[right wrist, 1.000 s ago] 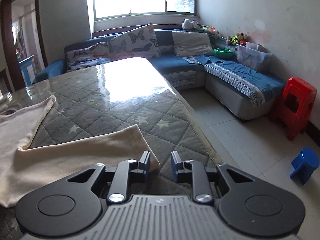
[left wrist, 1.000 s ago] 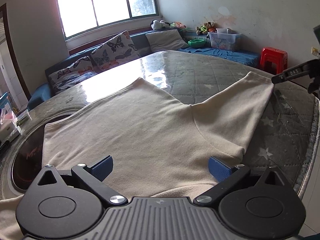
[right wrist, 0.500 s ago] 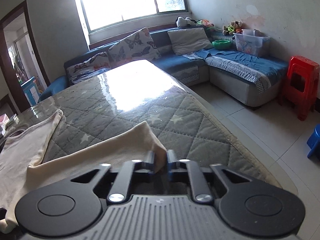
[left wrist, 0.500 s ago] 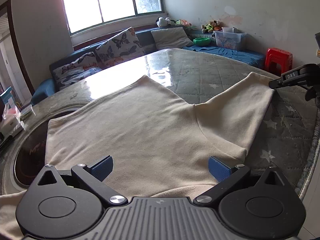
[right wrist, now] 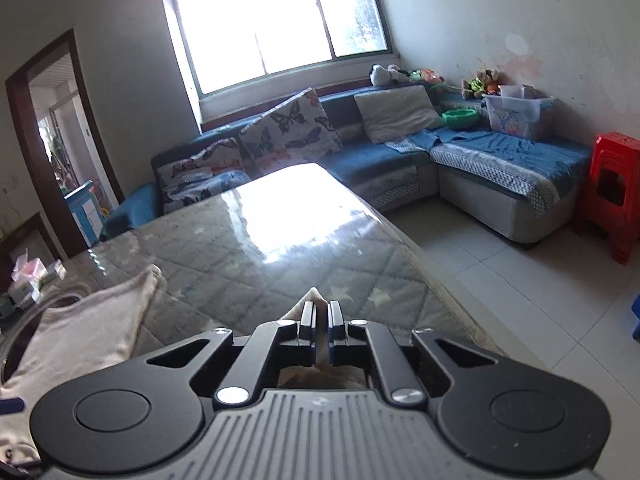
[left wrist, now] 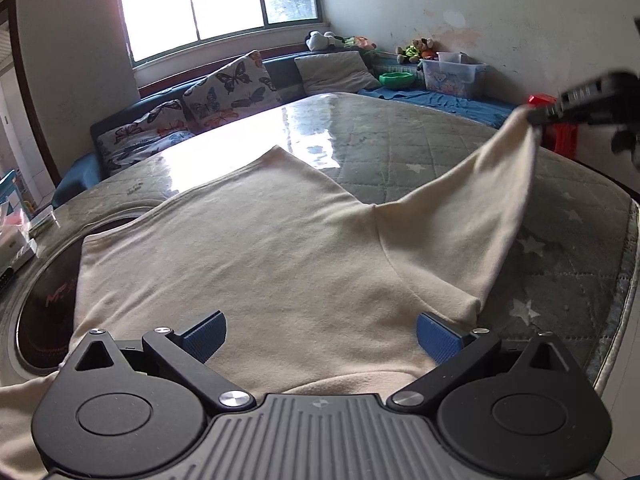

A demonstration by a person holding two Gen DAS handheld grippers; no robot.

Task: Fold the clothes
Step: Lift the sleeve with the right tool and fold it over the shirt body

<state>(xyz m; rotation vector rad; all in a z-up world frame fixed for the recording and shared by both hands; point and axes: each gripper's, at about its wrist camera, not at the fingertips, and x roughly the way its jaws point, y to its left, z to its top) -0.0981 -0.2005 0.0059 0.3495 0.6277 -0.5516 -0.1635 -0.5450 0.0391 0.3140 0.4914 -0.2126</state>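
Cream shirt (right wrist: pixel 316 295) inside right claw (right wrist: pixel 321 316)

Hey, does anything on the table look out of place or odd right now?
Only the cream shirt: its right sleeve is lifted off the table, pinched in the right tool, while the body lies flat. Nothing looks spilled or damaged.
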